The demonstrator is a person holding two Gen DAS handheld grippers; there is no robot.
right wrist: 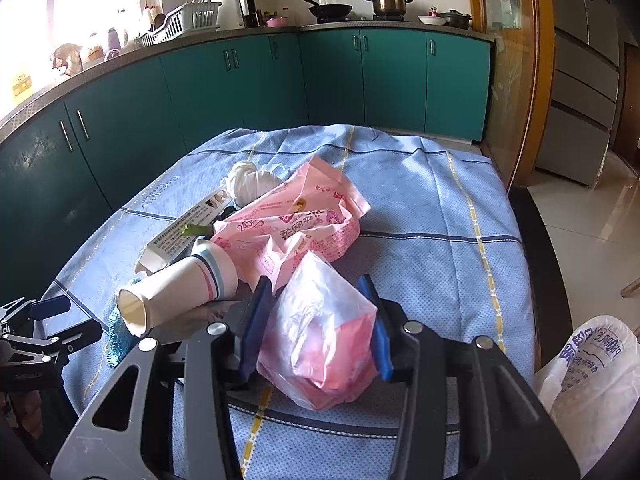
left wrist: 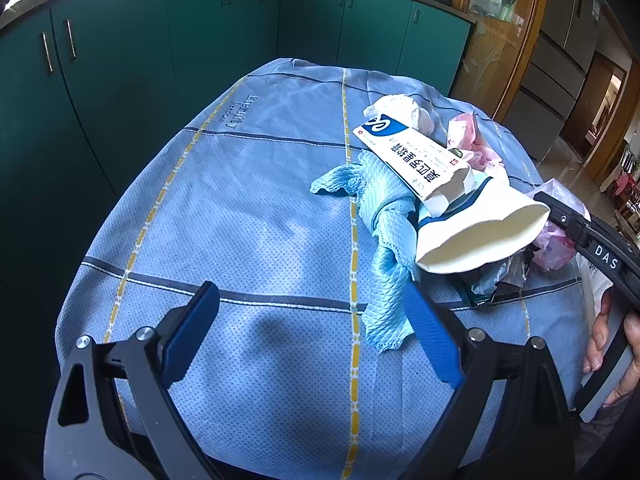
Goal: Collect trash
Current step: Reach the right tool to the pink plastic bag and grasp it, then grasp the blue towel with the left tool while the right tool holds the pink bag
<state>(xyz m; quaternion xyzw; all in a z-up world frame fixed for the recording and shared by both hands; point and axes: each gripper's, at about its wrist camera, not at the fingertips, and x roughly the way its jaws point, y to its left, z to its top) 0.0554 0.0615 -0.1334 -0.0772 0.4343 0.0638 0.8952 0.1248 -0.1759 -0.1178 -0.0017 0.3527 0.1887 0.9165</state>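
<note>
Trash sits heaped on the far right of the blue checked cloth (left wrist: 224, 208) as my left wrist camera sees it: a paper cup (left wrist: 480, 236) on its side, mouth turned toward me and a little left, its long axis running up and right into the heap; a white carton (left wrist: 412, 156) lying across it on a diagonal from upper left to lower right; a crumpled blue rag (left wrist: 384, 232) trailing down toward me; a wad of white tissue (left wrist: 404, 110) beyond. My left gripper (left wrist: 316, 328) hangs released with nothing between its blue pads, the rag's tail just touching the inside of the right pad, so the heap lies ahead and to the right of it. Through my right wrist camera, my right gripper (right wrist: 316, 320) is clamped on a small clear plastic bag (right wrist: 320, 332) with pink wrapping inside, the pads pressing its two sides; the bag's long axis runs straight ahead along the fingers, its tip pointing away toward the big pink wrapper (right wrist: 296, 224). The cup lies just left of this gripper, mouth pointing left toward my other gripper. A white printed sack (right wrist: 592, 368) shows at the lower right edge, near my right hand, which I judge to be where this bag should go; the right hand is the nearer one.
</note>
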